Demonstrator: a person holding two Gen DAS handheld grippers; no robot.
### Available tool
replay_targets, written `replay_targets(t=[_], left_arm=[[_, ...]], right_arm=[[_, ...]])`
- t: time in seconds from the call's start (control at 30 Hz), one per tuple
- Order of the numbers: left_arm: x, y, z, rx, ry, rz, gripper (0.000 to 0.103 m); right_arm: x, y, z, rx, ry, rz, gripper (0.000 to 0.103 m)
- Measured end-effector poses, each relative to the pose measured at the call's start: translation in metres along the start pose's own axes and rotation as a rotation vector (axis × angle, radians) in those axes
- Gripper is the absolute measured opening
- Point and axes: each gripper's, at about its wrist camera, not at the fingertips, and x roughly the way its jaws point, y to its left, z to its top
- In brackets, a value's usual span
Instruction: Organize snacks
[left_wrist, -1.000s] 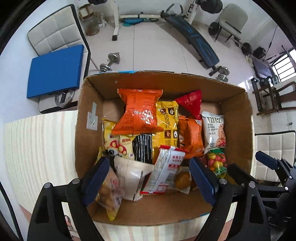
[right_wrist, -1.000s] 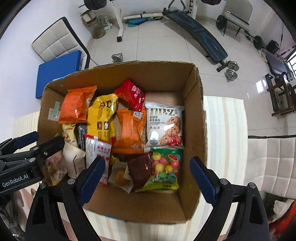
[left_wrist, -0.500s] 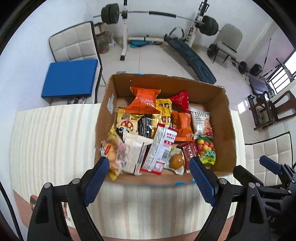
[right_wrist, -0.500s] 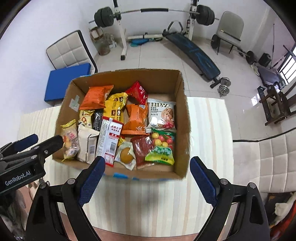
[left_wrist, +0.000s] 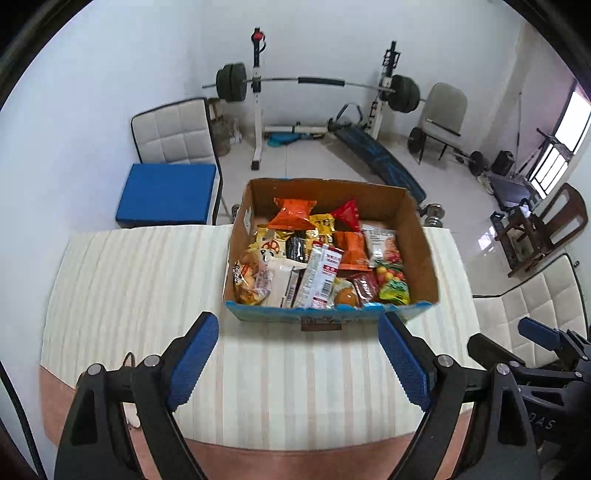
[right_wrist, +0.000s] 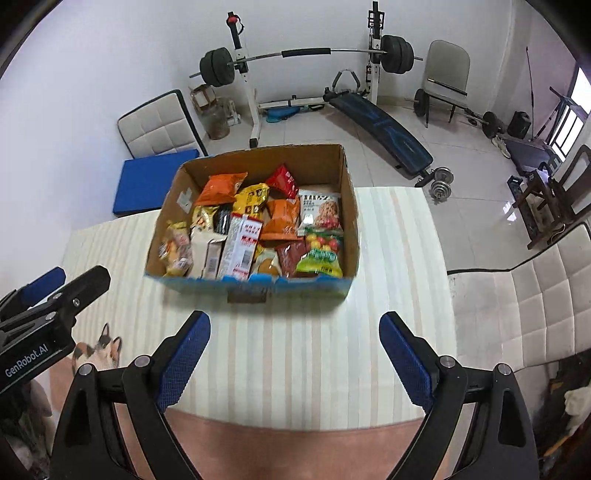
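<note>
An open cardboard box stands on the far half of a striped table. It holds several snack packets: an orange chip bag at the back, a red packet, a cookie packet, a green candy bag. My left gripper is open and empty, above the table's near part, well short of the box. My right gripper is open and empty too, beside it on the right.
A cat sits on the floor by the table's left near corner. A chair with a blue cushion stands behind the table on the left. A padded bench is to the right. Gym equipment fills the far room.
Both grippers have pulled back and up from over the box to the near side of the table, both staying open. The box and snacks look unmoved.
</note>
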Motion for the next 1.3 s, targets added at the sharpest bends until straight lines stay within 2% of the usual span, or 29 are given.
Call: replay_targets(t=[0.33,0.73,0.9,1.1,1.13,1.17,1.3], left_arm=[[-0.068,-0.007,-0.044,0.027,-0.065,-0.011,0.089],[-0.124,-0.010,-0.070,0.027,-0.120,-0.025,0.088],[-0.136,-0.009,-0.076,0.019,-0.139,-0.032,0.089],[-0.137,-0.009,-0.078,0.018,-0.150,-0.032,0.089],[-0.136,-0.009,-0.078,0.018,-0.149,-0.030,0.091],[-0.138,-0.008,-0.079,0.018,-0.153,-0.028,0.099],[-0.138,-0.006,-0.079,0.011,-0.185,-0.026,0.101]], right_arm=[[-0.089,0.004,-0.060,-0.032,-0.106,-0.018,0.095],[-0.178,0.011,-0.096,-0.048,-0.217,-0.042,0.096],[-0.195,0.013,-0.107,-0.060,-0.231,-0.062,0.096],[-0.195,0.012,-0.113,-0.055,-0.217,-0.053,0.100],[-0.195,0.012,-0.113,-0.049,-0.219,-0.054,0.100],[-0.195,0.011,-0.113,-0.044,-0.224,-0.056,0.100],[-0.193,0.010,-0.109,-0.041,-0.254,-0.083,0.101]])
